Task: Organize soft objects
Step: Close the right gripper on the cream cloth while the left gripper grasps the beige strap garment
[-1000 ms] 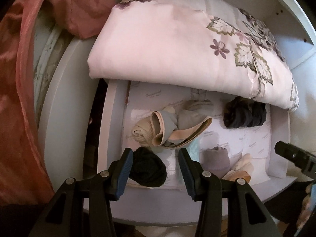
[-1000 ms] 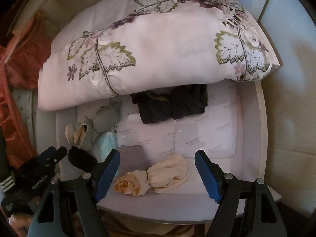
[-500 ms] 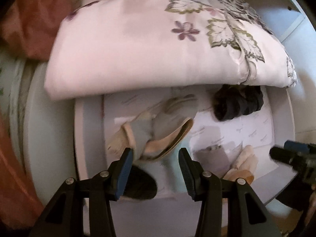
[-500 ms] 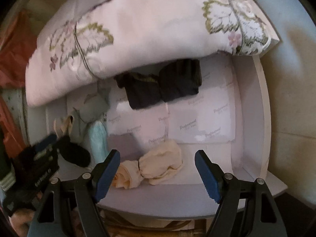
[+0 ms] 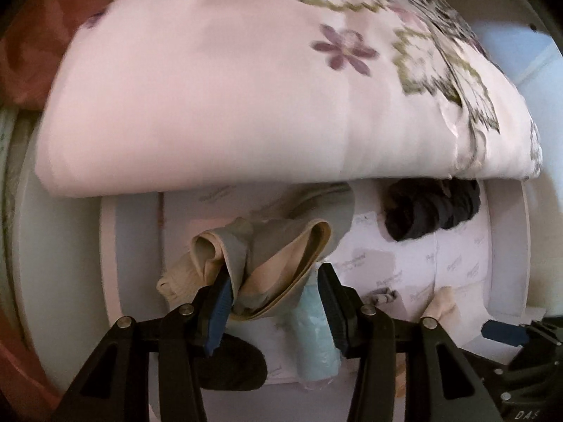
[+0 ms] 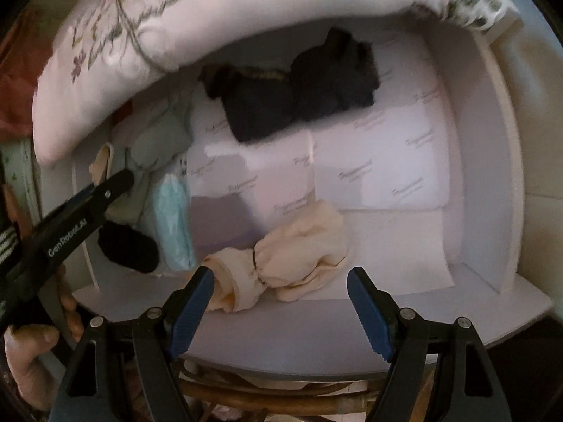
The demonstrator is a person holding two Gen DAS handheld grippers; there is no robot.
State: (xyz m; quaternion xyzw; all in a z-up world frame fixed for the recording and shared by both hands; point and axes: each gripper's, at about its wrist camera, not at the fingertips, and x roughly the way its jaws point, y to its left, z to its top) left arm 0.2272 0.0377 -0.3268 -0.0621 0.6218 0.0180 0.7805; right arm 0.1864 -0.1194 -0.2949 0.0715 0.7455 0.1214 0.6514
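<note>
pointing steeply down, both grippers hang over a white drawer (image 6: 492, 161) lined with printed paper. room to move is small at the far side, where a big folded floral quilt (image 5: 218, 98) overhangs the drawer; the right part of the floor is bare. the left gripper (image 5: 274, 302) has just been closing its jaws, and a grey and beige garment (image 5: 278, 249) is between them; if the pads already press it, i cannot tell. a light blue roll (image 5: 316, 337) lies just beside it and a black sock (image 5: 232, 365) near the front edge. the right gripper (image 6: 279, 295) has its jaws wide apart above a cream bundle (image 6: 292, 256), not touching. dark folded clothes (image 6: 299, 88) lie at the back.
</note>
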